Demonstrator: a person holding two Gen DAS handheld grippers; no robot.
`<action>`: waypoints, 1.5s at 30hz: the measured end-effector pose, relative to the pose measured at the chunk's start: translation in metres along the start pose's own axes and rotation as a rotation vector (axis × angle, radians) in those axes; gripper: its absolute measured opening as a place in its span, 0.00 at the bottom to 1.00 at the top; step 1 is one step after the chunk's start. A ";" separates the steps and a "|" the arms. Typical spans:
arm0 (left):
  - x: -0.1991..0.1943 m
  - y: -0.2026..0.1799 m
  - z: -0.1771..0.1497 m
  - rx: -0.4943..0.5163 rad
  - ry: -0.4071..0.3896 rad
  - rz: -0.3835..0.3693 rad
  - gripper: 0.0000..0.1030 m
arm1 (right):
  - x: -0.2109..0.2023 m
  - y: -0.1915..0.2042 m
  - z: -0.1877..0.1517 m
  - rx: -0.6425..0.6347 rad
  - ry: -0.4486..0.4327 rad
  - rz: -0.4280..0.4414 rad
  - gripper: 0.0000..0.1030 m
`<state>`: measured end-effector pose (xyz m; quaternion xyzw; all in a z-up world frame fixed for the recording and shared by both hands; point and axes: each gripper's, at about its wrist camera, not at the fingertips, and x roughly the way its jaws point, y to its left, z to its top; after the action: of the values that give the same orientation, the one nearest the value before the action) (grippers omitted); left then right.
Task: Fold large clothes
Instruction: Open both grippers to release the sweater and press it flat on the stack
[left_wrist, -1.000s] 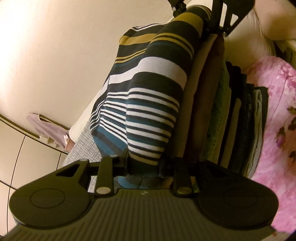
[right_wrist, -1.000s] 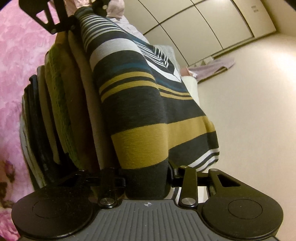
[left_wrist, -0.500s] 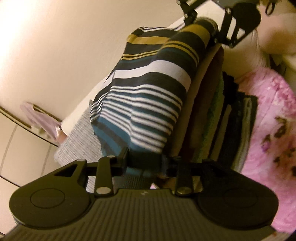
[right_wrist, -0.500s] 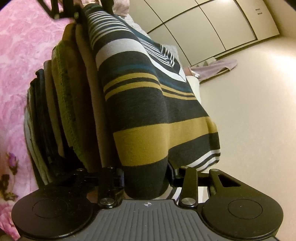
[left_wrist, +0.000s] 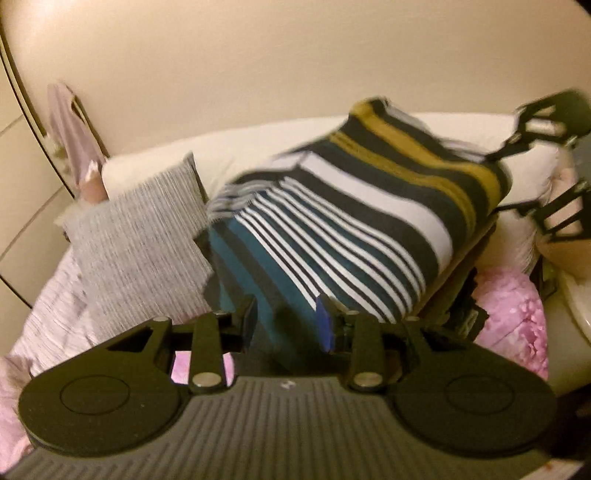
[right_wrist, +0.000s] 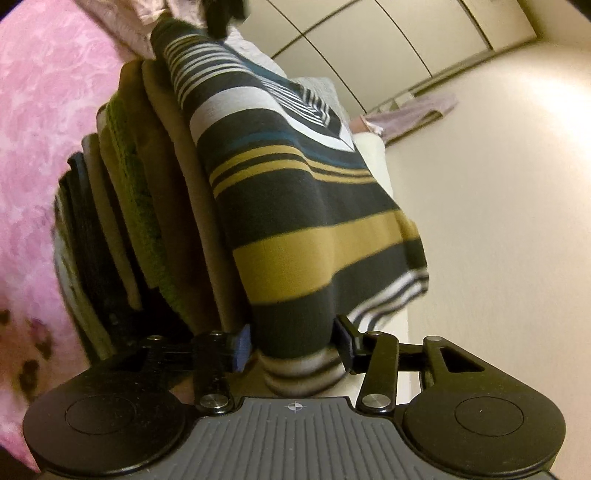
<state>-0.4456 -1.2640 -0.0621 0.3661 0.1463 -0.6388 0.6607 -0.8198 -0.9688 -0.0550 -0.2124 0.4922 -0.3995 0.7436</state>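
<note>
A folded striped garment (left_wrist: 351, 221) in dark, white, teal and mustard bands lies on top of a stack of folded clothes (right_wrist: 147, 206). My left gripper (left_wrist: 286, 321) is shut on its teal end, the cloth filling the gap between the blue pads. Around the dark and mustard end (right_wrist: 295, 295), my right gripper (right_wrist: 291, 343) is shut on the thick fold. The right gripper's black fingers (left_wrist: 535, 129) also show in the left wrist view, at the garment's far end. The left wrist view is blurred by motion.
The stack stands on a pink flowered bedspread (right_wrist: 44, 110). A grey textured pillow (left_wrist: 140, 251) lies beside the stack, with a white cushion (left_wrist: 258, 147) behind it. A pale pink cloth (right_wrist: 417, 110) hangs by the cupboard doors (right_wrist: 388, 55). A plain cream surface fills the background.
The left wrist view has rolled sharply, so the garment now lies level on the stack instead of standing sideways. The right wrist view has barely shifted. Both grippers keep hold of the garment.
</note>
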 end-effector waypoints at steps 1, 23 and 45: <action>0.004 -0.001 -0.003 0.003 0.001 0.003 0.29 | -0.010 -0.008 -0.001 0.053 -0.004 0.022 0.42; -0.004 -0.001 0.008 -0.130 0.001 0.106 0.30 | -0.008 -0.088 -0.009 0.748 -0.126 0.251 0.43; -0.070 -0.007 -0.010 -0.358 -0.031 0.127 0.80 | -0.055 -0.078 -0.005 0.898 -0.102 0.212 0.80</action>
<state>-0.4594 -1.2049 -0.0248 0.2413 0.2240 -0.5651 0.7565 -0.8650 -0.9706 0.0294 0.1629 0.2523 -0.4839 0.8220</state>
